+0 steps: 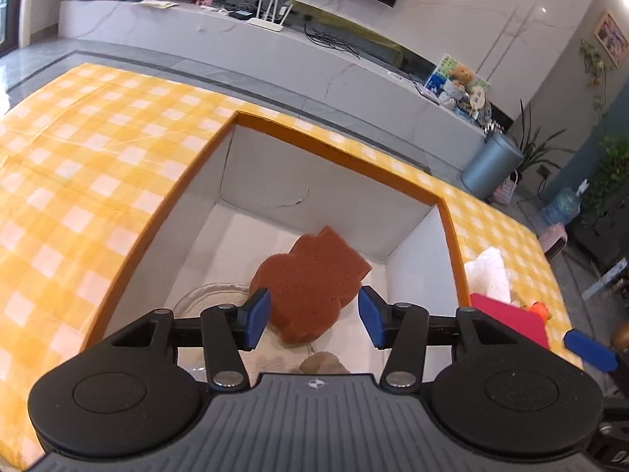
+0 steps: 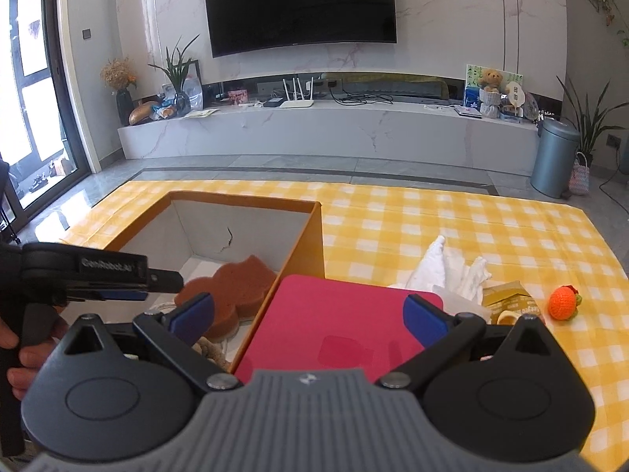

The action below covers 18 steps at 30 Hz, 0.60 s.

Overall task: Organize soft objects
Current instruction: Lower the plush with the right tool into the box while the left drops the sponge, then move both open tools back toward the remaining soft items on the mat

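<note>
A brown flower-shaped sponge (image 1: 310, 275) lies inside the orange-rimmed cardboard box (image 1: 334, 145), on top of pale soft items. My left gripper (image 1: 314, 320) is open above the box, its blue pads either side of the sponge without gripping it. The sponge (image 2: 232, 287) and box (image 2: 243, 198) also show in the right wrist view, with the left gripper (image 2: 157, 279) over the box. My right gripper (image 2: 308, 314) is open and empty above a red flat pad (image 2: 334, 334) beside the box. A white cloth (image 2: 444, 271) and an orange crocheted ball (image 2: 564, 302) lie on the tablecloth to the right.
The table has a yellow checked cloth (image 2: 452, 216). A tan paper packet (image 2: 507, 299) lies next to the white cloth. Beyond the table are a marble TV shelf (image 2: 334, 126) and a grey bin (image 2: 554, 157).
</note>
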{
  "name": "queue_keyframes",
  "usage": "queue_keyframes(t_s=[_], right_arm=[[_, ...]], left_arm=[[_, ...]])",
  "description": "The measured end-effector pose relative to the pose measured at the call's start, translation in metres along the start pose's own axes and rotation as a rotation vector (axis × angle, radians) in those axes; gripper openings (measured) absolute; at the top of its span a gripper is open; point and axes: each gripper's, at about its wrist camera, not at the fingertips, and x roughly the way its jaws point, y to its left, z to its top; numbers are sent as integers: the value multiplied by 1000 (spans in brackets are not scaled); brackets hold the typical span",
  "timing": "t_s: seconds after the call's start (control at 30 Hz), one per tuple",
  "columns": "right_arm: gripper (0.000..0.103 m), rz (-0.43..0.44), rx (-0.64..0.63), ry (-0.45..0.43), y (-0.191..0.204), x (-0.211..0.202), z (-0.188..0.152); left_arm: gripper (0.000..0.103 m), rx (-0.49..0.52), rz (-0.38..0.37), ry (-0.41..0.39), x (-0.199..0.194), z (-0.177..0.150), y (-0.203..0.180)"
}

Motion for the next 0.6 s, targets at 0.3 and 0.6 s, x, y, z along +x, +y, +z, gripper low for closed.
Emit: queue_keyframes(t_s=[0.3, 0.6], right_arm=[[100, -3, -2, 10, 0, 0, -1], [100, -14, -17, -27, -3, -22, 3]], left_arm=[[72, 6, -32, -4, -14, 2, -12], [73, 83, -46, -16, -30, -2, -34]])
